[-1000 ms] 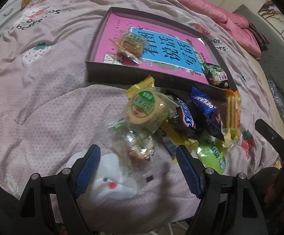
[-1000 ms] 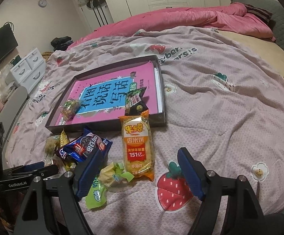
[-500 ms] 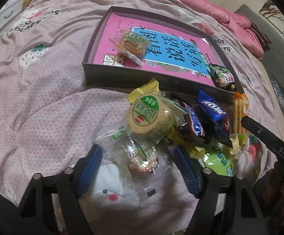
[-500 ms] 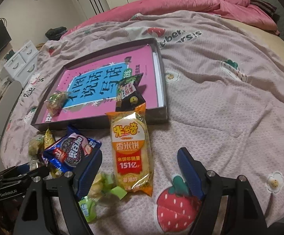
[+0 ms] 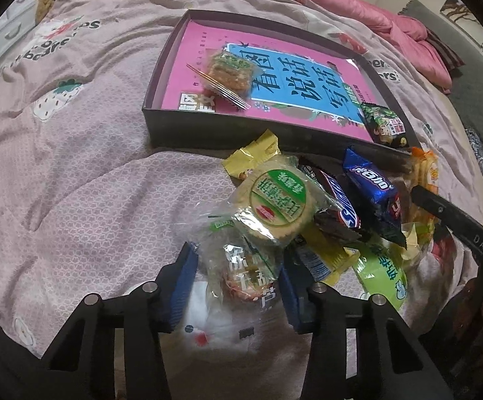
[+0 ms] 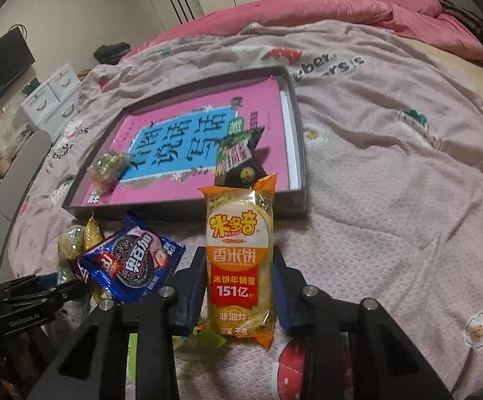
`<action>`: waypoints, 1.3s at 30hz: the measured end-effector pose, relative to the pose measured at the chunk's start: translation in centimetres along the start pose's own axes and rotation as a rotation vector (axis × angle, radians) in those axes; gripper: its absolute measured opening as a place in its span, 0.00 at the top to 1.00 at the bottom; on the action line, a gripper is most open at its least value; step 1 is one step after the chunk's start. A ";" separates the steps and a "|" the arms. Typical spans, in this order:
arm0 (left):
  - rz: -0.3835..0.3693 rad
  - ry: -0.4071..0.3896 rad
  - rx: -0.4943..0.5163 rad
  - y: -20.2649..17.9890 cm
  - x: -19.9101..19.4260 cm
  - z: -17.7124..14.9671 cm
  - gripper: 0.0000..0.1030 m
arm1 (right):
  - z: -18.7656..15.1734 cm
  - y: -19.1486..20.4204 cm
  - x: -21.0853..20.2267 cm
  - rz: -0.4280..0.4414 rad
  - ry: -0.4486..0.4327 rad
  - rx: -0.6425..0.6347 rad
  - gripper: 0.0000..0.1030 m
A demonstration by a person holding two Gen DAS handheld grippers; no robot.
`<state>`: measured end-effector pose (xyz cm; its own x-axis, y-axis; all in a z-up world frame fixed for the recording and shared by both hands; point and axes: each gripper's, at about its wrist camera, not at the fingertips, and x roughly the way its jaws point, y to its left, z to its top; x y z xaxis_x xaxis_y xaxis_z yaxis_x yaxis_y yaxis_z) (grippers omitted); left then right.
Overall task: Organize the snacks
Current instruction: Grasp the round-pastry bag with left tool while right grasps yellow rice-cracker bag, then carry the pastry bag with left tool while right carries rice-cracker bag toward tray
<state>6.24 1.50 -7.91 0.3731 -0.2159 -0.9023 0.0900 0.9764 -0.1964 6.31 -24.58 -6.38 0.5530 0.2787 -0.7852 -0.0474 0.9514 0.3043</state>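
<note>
A pink strawberry-print bedspread (image 6: 391, 180) covers the bed and carries everything in both views. On it lies a dark shallow box (image 6: 299, 153), its floor filled by a pink and blue book (image 6: 188, 133); in the right wrist view it sits at about 11 o'clock from the right claw. Inside the box, a clear-wrapped green and brown snack (image 5: 231, 73) lies near the left end and a dark green snack packet (image 6: 238, 156) lies at the right end near the front wall. Just outside the front wall, the loose snacks crowd together on the bedspread. The long orange rice cracker pack (image 6: 239, 260) lies lengthwise between the blue pads of the right claw (image 6: 238, 296), which stand close against its two sides; whether they press it cannot be told. At 9 o'clock from that pack lies the blue Oreo packet (image 6: 131, 263), overlapping other wrappers. In the left wrist view, the left claw (image 5: 238, 286) has its pads partly closed around a clear bag with a small cake (image 5: 241, 273), near its edges, though a firm grip cannot be confirmed. At 12 o'clock from this bag rests a round green-labelled biscuit pack (image 5: 278, 200), with a Snickers bar (image 5: 338, 210) at its 3 o'clock and a lime-green packet (image 5: 381, 273) further down.
</note>
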 end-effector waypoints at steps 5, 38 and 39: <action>-0.015 0.004 -0.012 0.6 -0.3 -0.1 0.62 | 0.2 0.1 -1.1 0.014 -0.044 -0.003 0.65; 0.043 -0.160 -0.053 3.4 -5.5 0.5 0.62 | 1.0 -0.5 -4.1 0.040 -0.178 0.015 0.65; 0.045 -0.172 -0.046 3.3 -5.8 0.6 0.62 | 1.0 -0.5 -4.2 0.043 -0.182 0.018 0.65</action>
<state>4.97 5.93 -3.10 0.5284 -0.1660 -0.8326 0.0290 0.9836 -0.1777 4.86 -26.41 -2.71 0.6924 0.2893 -0.6610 -0.0605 0.9361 0.3464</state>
